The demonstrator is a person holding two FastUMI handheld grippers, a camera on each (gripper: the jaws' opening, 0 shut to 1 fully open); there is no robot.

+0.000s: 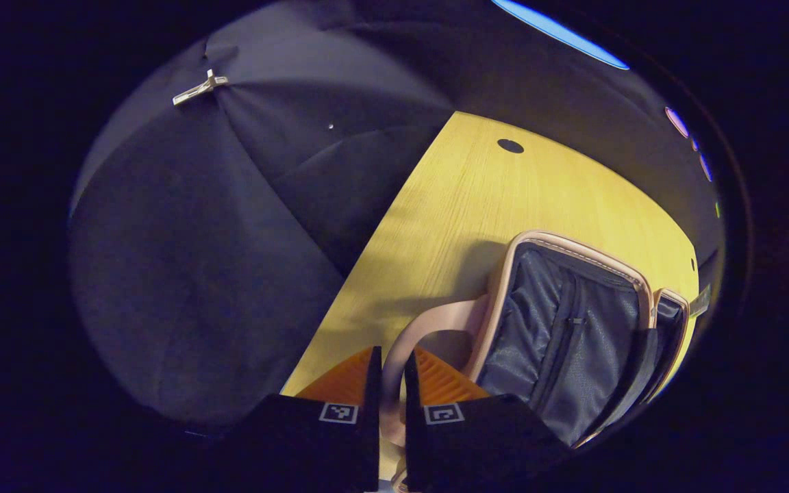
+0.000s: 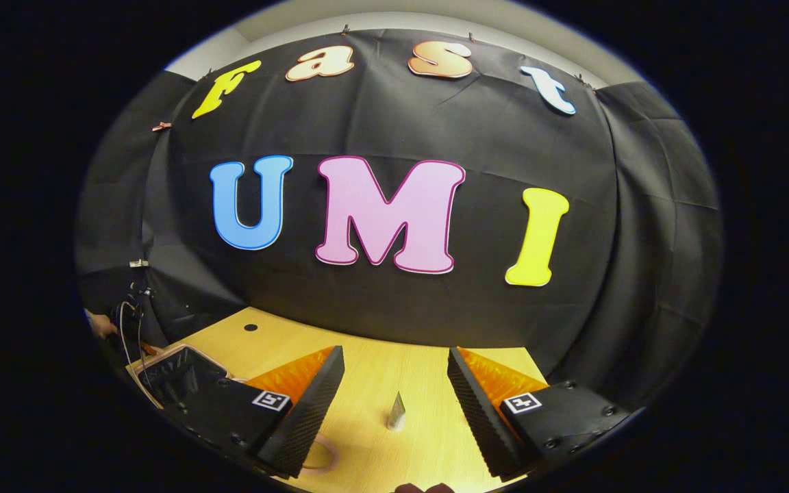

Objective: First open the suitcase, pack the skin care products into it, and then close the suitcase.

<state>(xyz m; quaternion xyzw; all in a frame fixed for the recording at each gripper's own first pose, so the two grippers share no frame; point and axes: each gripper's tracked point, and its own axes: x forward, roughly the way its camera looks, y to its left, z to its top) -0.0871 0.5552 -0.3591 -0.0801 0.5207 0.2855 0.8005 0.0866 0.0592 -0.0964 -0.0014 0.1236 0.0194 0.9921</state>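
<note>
Left gripper view: handle pinched, suitcase open

The left hand-held gripper (image 1: 389, 383) nearly closed around the suitcase (image 1: 572, 329) handle (image 1: 429, 329) on the counter (image 1: 477, 198); a slip could drop the lid.

Right gripper view: the right hand-held gripper (image 2: 394, 390) gapes empty above a small upright tube (image 2: 396, 412), easily toppled.

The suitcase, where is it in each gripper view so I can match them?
Left gripper view: the open suitcase lies lower right, its pink handle between the left gripper fingers.
Right gripper view: it sits at the lower left edge.
Shared landmark: the round dark hole in the table.
</note>
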